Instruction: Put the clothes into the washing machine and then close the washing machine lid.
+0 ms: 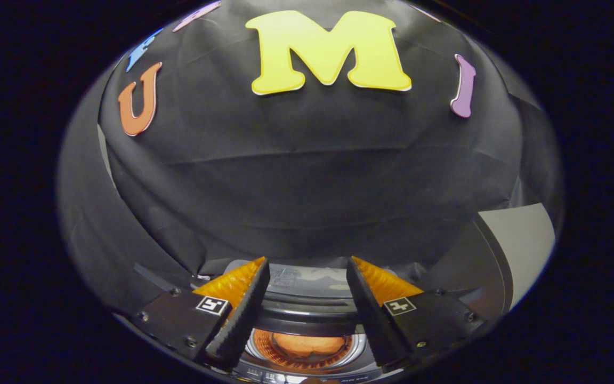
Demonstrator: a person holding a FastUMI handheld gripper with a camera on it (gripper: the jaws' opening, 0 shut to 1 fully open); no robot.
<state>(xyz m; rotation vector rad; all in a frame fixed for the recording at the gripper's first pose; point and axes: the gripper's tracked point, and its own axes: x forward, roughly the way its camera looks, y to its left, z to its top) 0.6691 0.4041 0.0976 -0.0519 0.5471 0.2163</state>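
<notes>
Currently my two-finger gripper (307, 314) with black ribbed pads and orange finger backs hangs over the small top-loading washing machine (307, 314), fingers spread apart and nothing between the pads. Left fingertip (243, 309) and right fingertip (371, 312) sit roughly level, each with a square black-and-white marker on its black mount.

Looking down through the gap: the machine's round drum opening (304, 346) sits between the fingers and below them. Inside it I see the orange clothes (307, 344), a rumpled bundle lying in the drum, ringed by the perforated, orange-lit drum wall. The bundle is apart from both fingers, no contact.

Just ahead of the fingertips is the dark glossy washing machine lid (301, 282), standing raised off the opening with a reflective sheen; the drum is uncovered. The exact lid angle I can't tell.

Beyond the right finger, a curved dark edge and a pale grey panel (520, 245); can't tell what it belongs to.
</notes>
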